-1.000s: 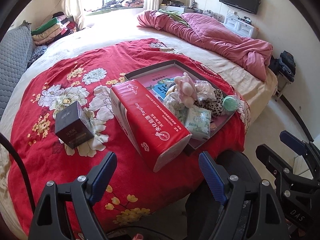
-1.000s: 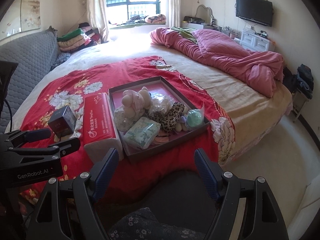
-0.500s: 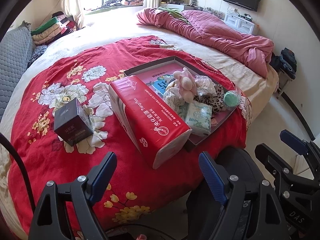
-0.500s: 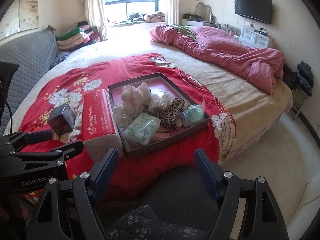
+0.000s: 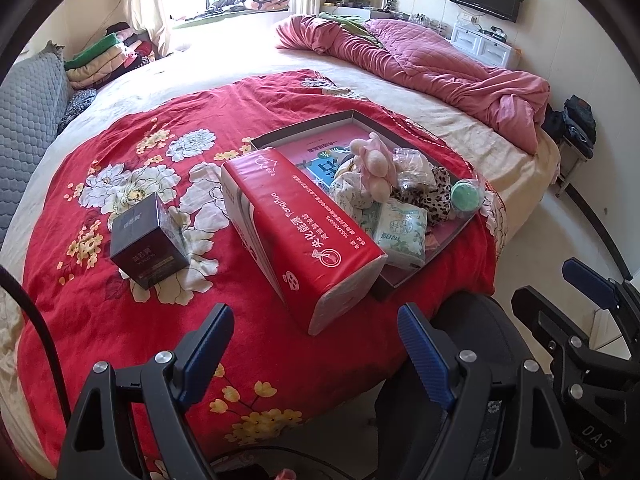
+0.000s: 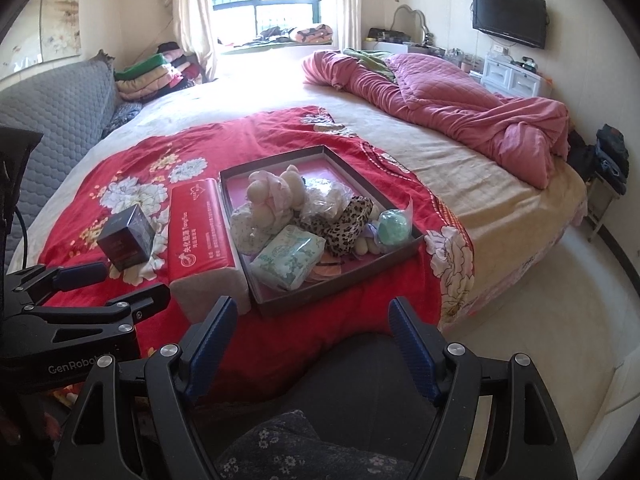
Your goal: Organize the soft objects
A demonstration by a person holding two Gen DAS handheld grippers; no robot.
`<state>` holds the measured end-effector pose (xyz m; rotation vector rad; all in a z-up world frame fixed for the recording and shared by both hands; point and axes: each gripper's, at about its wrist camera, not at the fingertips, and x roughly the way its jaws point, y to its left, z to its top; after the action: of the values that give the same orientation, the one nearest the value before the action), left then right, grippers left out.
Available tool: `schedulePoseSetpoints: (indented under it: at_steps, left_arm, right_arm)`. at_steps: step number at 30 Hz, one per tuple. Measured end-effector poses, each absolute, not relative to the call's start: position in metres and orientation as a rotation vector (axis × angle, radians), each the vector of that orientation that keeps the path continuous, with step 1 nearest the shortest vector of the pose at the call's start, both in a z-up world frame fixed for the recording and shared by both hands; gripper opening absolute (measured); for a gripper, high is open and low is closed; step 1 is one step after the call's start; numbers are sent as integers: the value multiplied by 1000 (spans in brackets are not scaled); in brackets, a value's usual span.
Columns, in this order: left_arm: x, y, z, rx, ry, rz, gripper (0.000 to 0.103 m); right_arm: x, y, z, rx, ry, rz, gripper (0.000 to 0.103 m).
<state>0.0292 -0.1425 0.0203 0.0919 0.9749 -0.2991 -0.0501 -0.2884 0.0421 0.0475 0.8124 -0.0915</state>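
A: What sits nearest?

B: Both tongs, held off the near edge of the bed. The left tongs (image 5: 312,344) have their blue-padded fingers (image 5: 208,340) spread apart with nothing between them. The right tongs (image 6: 310,340) are spread the same way, nothing in them either.

A: And on the bed itself?

B: A red floral blanket (image 5: 120,320) covers the near part. On it, left of centre, stands a small dark box (image 5: 146,240), well apart from the rest. To its right lies a long red tissue pack (image 5: 300,232) — its right side is against the left wall of a shallow tray (image 6: 400,252).

A: The soft things?

B: All in the tray. Near its front lies a pale green-and-white tissue packet (image 6: 288,256). Just behind that, a leopard-print piece (image 6: 348,216), and at the right corner a green ball in a clear bag (image 6: 394,228). Farther in, a pink plush toy (image 6: 272,192) rests on a speckled white cloth (image 6: 244,232), with crumpled clear plastic (image 6: 324,200) beside it.

A: Beyond the tray?

B: Bare cream sheet, then a rumpled pink quilt (image 6: 460,108) on the far right — and folded blankets (image 6: 156,68) stacked at the far left by the window.
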Motion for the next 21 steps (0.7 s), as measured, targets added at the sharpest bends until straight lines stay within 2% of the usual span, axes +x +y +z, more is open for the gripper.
schedulePoseSetpoints:
  at_steps: [21]
  left_arm:
    - [28,-143,19,99,977,-294,83]
  right_arm:
    - [-49,-290,37,63,832,-89,79]
